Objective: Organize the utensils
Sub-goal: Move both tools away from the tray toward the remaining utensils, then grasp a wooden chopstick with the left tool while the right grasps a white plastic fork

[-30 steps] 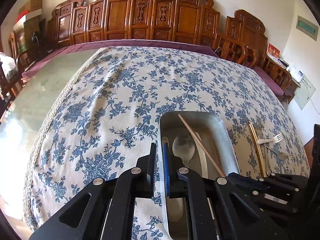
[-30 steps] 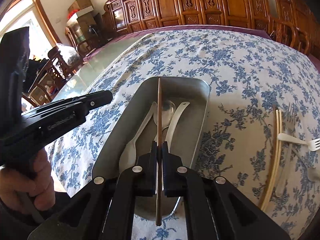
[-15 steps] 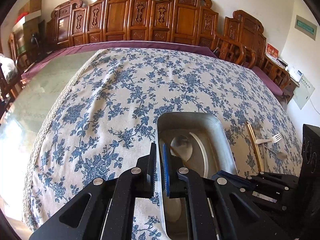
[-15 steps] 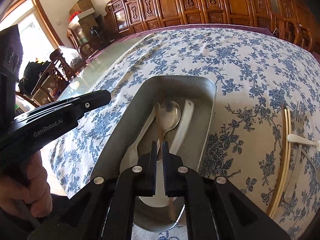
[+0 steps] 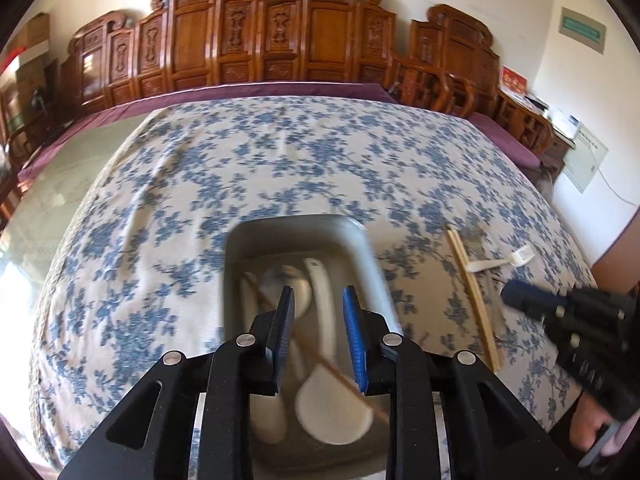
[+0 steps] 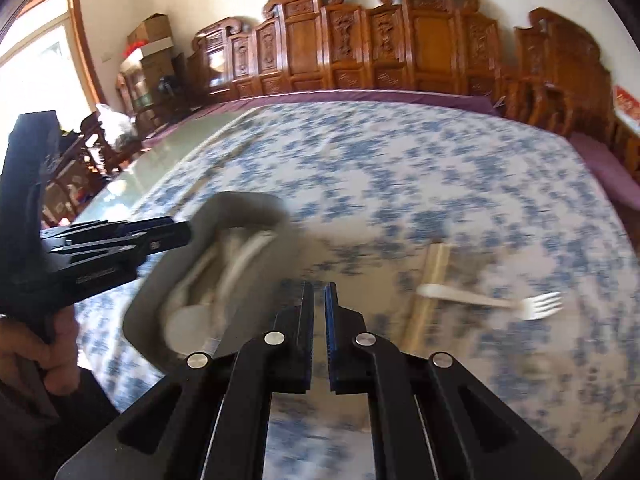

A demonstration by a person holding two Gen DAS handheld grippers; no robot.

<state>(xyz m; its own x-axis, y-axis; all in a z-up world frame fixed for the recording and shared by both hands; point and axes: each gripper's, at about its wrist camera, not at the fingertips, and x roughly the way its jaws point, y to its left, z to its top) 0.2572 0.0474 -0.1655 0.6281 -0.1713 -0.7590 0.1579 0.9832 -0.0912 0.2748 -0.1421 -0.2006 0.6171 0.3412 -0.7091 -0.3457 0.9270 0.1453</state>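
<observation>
- left gripper (image 5: 318, 300) over metal tray (image 5: 240, 240), jaws opening, nothing pinched between them
- tray sits on counter with blue floral cloth (image 5: 280, 160), long axis running straight away from the left jaws
- in tray: single chopstick (image 5: 332, 370) lies diagonal, from far-left of the jaws to near-right, crossing under them
- white spoon (image 5: 332, 408) in tray, bowl end nearest the jaws, handle pointing away; metal spoon (image 5: 288, 280) just ahead of left jaw, blurred
- right gripper (image 6: 319, 296) jaws clenched, nothing in them, above bare cloth, tray to their left
- chopstick pair (image 6: 430, 276) on cloth right of the right jaws, long axis pointing away, slightly tilted
- white fork (image 6: 500, 302) lies across the pair, tines pointing right
- person's hand (image 6: 36, 352) grips left gripper handle
</observation>
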